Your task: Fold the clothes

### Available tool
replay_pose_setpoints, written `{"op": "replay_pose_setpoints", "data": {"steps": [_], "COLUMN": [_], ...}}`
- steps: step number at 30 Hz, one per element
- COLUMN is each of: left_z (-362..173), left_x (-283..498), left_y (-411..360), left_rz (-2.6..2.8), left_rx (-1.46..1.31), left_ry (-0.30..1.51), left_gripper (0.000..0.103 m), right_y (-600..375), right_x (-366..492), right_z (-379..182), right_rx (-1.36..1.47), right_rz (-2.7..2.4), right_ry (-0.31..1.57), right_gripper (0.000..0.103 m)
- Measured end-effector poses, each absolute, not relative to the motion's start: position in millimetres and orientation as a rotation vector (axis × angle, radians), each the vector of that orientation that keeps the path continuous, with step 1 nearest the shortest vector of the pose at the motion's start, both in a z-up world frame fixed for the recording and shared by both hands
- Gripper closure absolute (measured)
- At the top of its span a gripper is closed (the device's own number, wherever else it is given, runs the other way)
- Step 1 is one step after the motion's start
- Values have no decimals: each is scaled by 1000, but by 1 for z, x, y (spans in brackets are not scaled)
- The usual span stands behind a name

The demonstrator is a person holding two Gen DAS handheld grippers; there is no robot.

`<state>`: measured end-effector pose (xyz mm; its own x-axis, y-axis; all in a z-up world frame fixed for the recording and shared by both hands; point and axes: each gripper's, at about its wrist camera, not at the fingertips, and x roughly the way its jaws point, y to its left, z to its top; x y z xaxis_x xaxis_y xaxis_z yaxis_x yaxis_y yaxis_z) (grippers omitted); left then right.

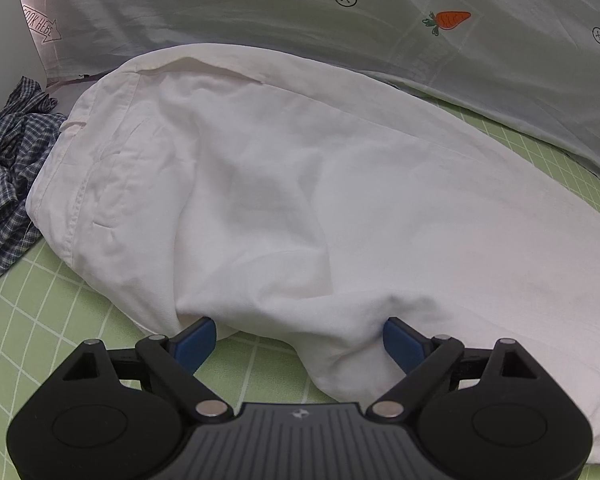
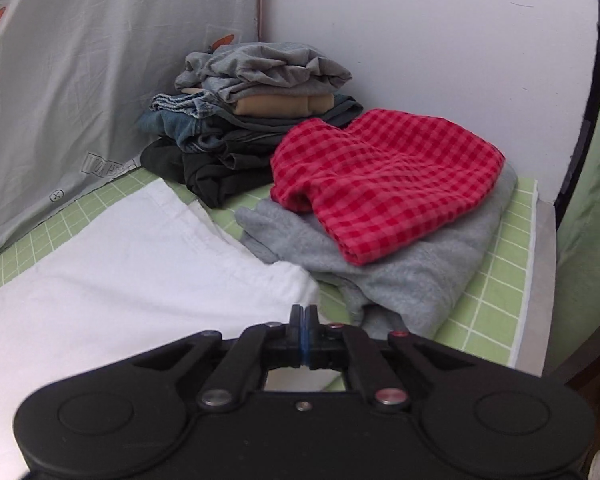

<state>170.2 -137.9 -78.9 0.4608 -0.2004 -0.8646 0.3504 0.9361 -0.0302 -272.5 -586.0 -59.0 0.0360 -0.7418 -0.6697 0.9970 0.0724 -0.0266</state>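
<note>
**A:** Why is the blue plaid shirt [image 1: 8, 152] bunched at the far left?

**B:** Probably waiting its turn. The white garment [image 1: 284, 184] lies spread on the green grid mat [image 1: 52, 320] covering the surface, and that seems to be the piece now being folded.

**A:** And the left gripper [image 1: 300, 340]?

**B:** Its jaws are spread either side of a raised fold at the near edge, pinching nothing yet.

**A:** The right gripper [image 2: 305, 316]?

**B:** Jaws pressed together at the garment's corner; I can't tell whether cloth is caught. Beyond it, the red checked cloth [image 2: 388, 180] lies on a grey fleece [image 2: 412, 280], beside the stack of folded clothes [image 2: 252, 116], likely finished pieces.
</note>
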Motion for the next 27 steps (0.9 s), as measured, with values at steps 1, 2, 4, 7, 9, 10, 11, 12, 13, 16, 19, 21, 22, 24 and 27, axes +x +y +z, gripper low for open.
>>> {"op": "replay_pose_setpoints", "data": {"steps": [1, 2, 4, 7, 9, 10, 11, 12, 13, 16, 19, 21, 22, 24, 27], "left_z": [-78, -77, -77, -76, -73, -71, -68, -65, -62, -60, -66, -73, -77, -84, -95], "left_x": [169, 167, 165, 162, 160, 158, 156, 154, 153, 150, 150, 150, 150, 150, 149], "left_y": [-137, -137, -137, -140, -146, -149, -153, -158, -163, -180, -196, -207, -212, -222, -234], "left_rz": [-345, -351, -357, -361, -365, -369, -373, -375, -378, -372, -355, -341, -338, -331, -329], "left_rx": [169, 178, 198, 214, 221, 228, 237, 247, 256, 278, 288, 293, 300, 314, 360], "left_ry": [1034, 1029, 1024, 1024, 1018, 1011, 1002, 993, 984, 969, 975, 994, 1004, 1023, 1045], "left_gripper": [12, 12, 12, 12, 12, 12, 12, 12, 12, 12, 12, 12, 12, 12, 12], "right_y": [-588, -590, -594, -596, -596, -597, -598, -599, -600, -614, -636, -656, -666, -687, -718], "right_x": [-282, -291, -305, -308, -300, -290, -283, -275, -269, -247, -221, -203, -193, -174, -147], "right_z": [-60, -60, -61, -59, -58, -57, -59, -62, -65, -72, -78, -84, -88, -95, -106], "right_rx": [536, 547, 564, 535, 510, 482, 467, 454, 449, 432, 403, 401, 403, 406, 410], "right_rz": [-1457, -1476, -1490, -1428, -1375, -1345, -1324, -1304, -1285, -1228, -1178, -1140, -1120, -1080, -987], "right_ry": [614, 616, 631, 664, 681, 697, 706, 713, 715, 704, 700, 697, 696, 686, 639], "right_gripper": [103, 103, 103, 103, 102, 102, 101, 100, 100, 99, 94, 93, 93, 88, 62]}}
